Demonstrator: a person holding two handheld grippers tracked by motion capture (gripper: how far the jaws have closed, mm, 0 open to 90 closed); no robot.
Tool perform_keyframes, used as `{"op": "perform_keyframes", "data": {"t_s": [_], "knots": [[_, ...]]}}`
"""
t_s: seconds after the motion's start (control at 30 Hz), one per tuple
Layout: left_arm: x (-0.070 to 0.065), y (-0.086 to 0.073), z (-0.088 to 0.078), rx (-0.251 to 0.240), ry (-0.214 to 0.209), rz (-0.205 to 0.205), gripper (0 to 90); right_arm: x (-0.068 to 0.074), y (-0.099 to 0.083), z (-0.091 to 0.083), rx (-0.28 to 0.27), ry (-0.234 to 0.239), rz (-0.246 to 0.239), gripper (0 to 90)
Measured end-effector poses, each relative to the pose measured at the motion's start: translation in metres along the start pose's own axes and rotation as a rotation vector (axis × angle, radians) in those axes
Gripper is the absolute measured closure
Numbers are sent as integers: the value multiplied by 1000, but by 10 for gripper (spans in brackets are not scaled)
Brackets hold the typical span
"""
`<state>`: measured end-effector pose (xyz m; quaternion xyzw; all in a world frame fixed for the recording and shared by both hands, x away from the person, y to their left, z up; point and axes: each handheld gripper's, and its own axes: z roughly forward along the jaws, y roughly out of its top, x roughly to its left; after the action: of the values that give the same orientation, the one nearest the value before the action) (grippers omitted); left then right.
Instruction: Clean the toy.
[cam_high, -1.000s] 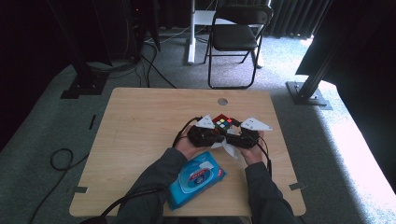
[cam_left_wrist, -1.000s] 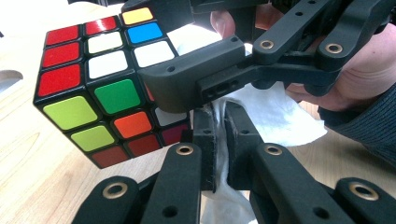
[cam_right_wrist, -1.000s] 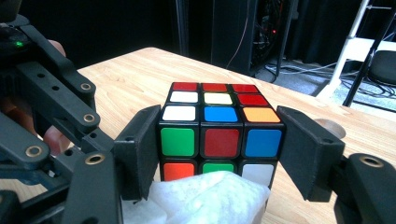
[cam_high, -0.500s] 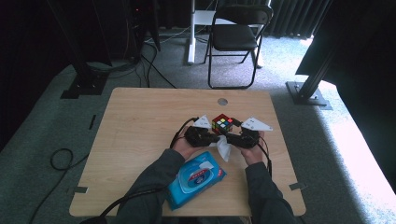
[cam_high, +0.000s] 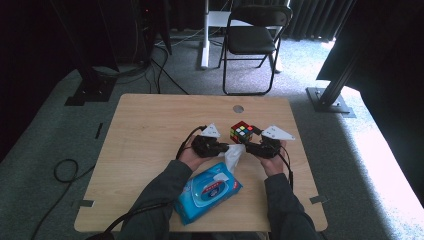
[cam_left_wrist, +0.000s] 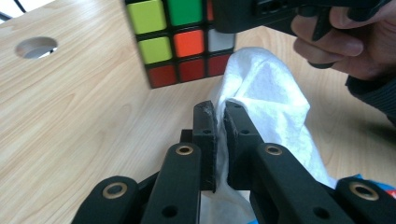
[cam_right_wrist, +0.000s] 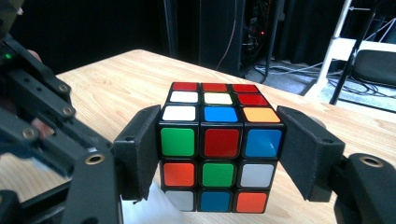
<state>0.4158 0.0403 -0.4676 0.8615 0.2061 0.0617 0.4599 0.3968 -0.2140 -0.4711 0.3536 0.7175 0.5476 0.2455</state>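
A scrambled Rubik's cube (cam_high: 241, 132) stands on the wooden table (cam_high: 150, 130) between my hands. My right gripper (cam_right_wrist: 219, 140) is shut on the cube (cam_right_wrist: 217, 140), one pad against each side face. My left gripper (cam_left_wrist: 220, 110) is shut on a crumpled white wipe (cam_left_wrist: 273, 98), which lies just beside the cube's (cam_left_wrist: 180, 42) lower edge. From above, the left gripper (cam_high: 226, 148) and right gripper (cam_high: 250, 142) point at each other, with the wipe (cam_high: 234, 153) between them in front of the cube.
A blue pack of wet wipes (cam_high: 207, 192) lies near the table's front edge between the forearms. A round hole (cam_high: 238, 108) sits in the table behind the cube. A folding chair (cam_high: 250, 40) stands beyond the far edge.
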Motion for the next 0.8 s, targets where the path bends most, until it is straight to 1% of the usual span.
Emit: {"op": "perform_keyframes", "data": {"t_s": [0.27,0.37,0.43,0.53,0.6,0.63,0.67,0.8], "knots": [[15,-9,-15,-17,55,-51,842,-2,-5,1,14,-11,3,343],[20,-11,-19,-18,80,-61,841,-2,-7,2,24,-14,7,343],[22,-13,-21,-16,102,-66,841,-2,-7,2,26,-11,6,343],[26,-17,-25,-15,121,-78,841,-1,-8,4,28,-8,2,343],[29,-20,-27,-22,132,-92,841,-1,-9,4,36,-4,3,343],[29,-20,-27,-22,132,-92,841,-1,-9,4,36,-4,3,343],[31,-22,-29,-24,143,-102,841,-1,-9,5,39,-5,2,343],[37,-27,-33,-26,160,-122,841,0,-13,7,47,11,3,343]]}}
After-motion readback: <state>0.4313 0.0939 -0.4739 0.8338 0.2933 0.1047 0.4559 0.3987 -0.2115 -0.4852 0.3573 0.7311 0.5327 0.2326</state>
